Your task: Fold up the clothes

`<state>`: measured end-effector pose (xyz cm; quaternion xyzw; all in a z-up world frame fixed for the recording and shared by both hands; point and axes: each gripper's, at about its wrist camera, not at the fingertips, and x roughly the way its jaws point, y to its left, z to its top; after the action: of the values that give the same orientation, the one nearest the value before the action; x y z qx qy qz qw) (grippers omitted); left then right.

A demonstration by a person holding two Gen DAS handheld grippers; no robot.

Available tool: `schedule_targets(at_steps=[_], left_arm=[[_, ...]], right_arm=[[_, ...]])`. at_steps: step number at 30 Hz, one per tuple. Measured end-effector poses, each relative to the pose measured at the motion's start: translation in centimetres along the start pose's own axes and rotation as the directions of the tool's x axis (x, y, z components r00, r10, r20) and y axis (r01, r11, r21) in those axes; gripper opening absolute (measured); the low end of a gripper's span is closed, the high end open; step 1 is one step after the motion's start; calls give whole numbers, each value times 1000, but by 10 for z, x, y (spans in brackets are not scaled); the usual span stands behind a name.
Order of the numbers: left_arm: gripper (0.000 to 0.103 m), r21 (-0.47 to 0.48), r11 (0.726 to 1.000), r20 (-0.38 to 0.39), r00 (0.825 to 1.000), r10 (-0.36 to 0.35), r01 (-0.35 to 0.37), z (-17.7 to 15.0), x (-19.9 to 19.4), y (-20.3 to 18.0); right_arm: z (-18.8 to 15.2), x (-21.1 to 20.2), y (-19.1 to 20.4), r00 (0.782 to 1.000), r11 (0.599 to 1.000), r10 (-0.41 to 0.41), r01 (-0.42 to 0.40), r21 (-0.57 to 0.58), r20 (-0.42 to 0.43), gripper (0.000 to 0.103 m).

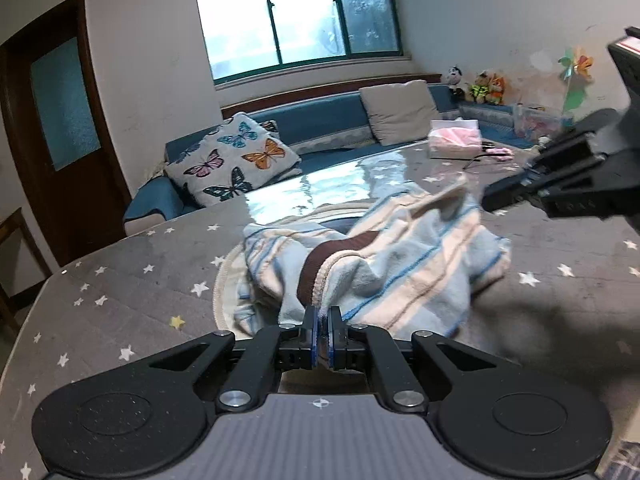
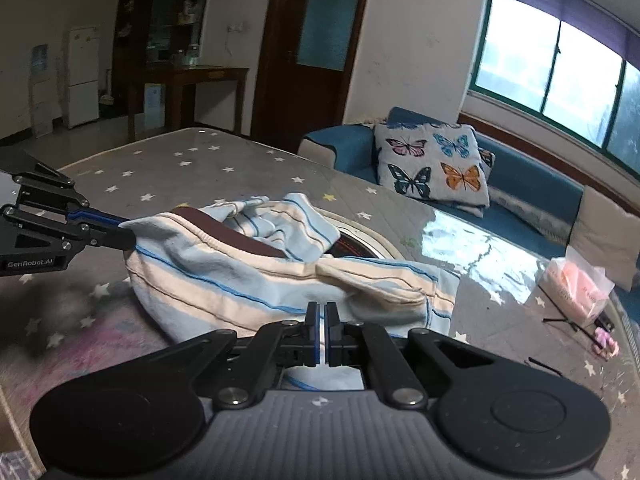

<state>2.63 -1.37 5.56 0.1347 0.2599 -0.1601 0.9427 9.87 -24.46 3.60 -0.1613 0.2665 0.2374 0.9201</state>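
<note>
Cloth fills the space just ahead of both claws: a striped garment point(image 1: 372, 264) in pale blue and cream with a brown ribbed band, heaped loosely on the star-printed table cover point(image 1: 132, 280). The left gripper point(image 1: 322, 320) has its fingers drawn nearly together on the garment's edge beside the brown band, the fabric rising straight up from its tips. The right gripper point(image 2: 321, 312) is likewise narrowed, seemingly pinching a cream hem at the near side of the heap, though the fingertips hide the contact. Beyond the heap, past the right claw, lies a pink packet point(image 2: 576, 292).
</note>
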Motion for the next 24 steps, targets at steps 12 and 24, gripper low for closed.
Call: schedule_targets(at_steps=[12,24], left_arm=[[4,36,998,-27,998,-56,57,-28,-16,-16],[4,63,995,-47,996,-81,84,-37,-15,-15]], right_arm=[[24,29,11,1000,984,-16,14,-177,-12,44],[40,76,9,989,956,84,-116,-270,-125,53]])
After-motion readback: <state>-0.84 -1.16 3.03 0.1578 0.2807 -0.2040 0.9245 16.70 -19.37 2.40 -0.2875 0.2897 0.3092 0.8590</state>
